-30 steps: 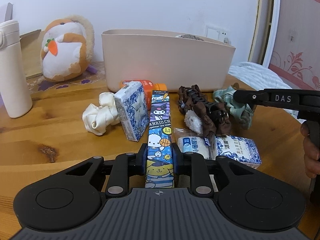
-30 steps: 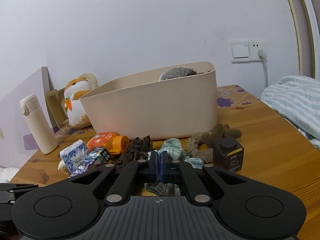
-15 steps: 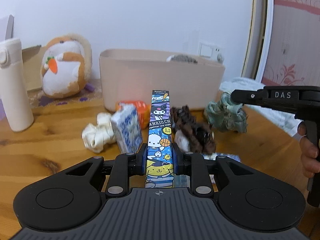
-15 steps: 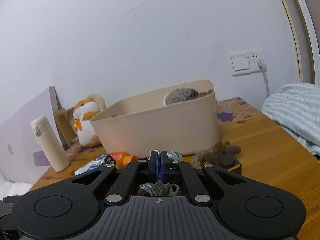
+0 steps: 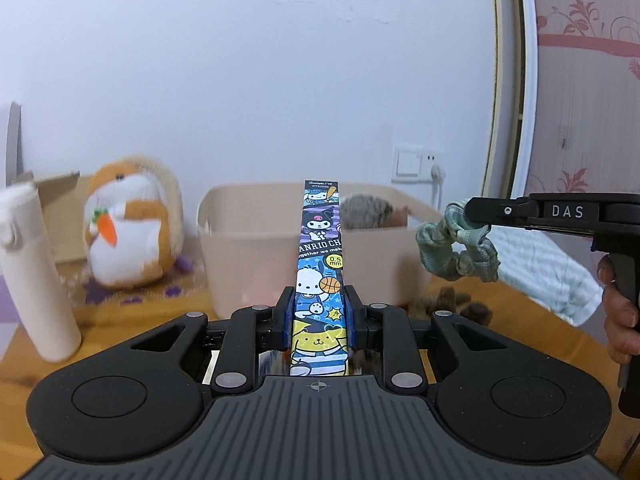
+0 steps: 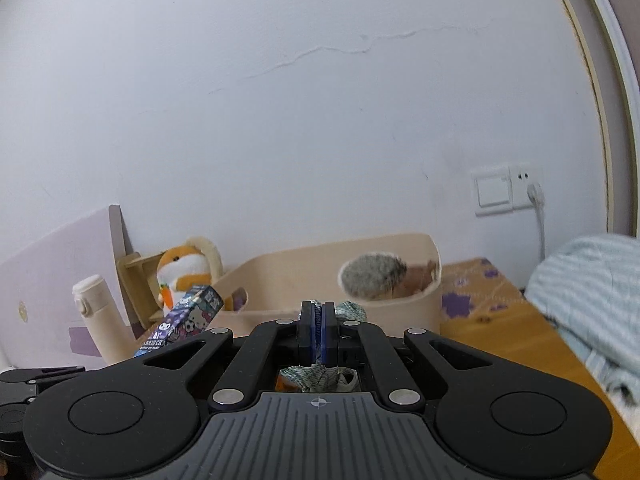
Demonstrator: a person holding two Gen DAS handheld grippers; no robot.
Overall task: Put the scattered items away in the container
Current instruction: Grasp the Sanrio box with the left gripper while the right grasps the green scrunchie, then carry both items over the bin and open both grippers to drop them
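Observation:
My left gripper (image 5: 319,312) is shut on a long cartoon-printed pen box (image 5: 320,256), held up off the table and pointing toward the beige container (image 5: 256,264). My right gripper (image 6: 318,322) is shut on a green fabric scrunchie (image 6: 352,310); in the left wrist view the scrunchie (image 5: 456,246) hangs from its fingertips beside the container's right end. The container (image 6: 400,312) holds a grey furry item (image 6: 374,276) and something brown. The pen box (image 6: 184,320) shows at the left of the right wrist view.
A white bottle (image 5: 32,272) and an orange-and-white plush (image 5: 128,232) stand left of the container. Brown furry items (image 5: 456,300) lie on the wooden table (image 5: 132,312) near it. A striped blanket (image 6: 592,300) lies at the right. A hand (image 5: 620,308) grips the right gripper's handle.
Both grippers have risen from the table, each carrying its item. The pile of scattered items has dropped out of view below, and the container's open top now shows.

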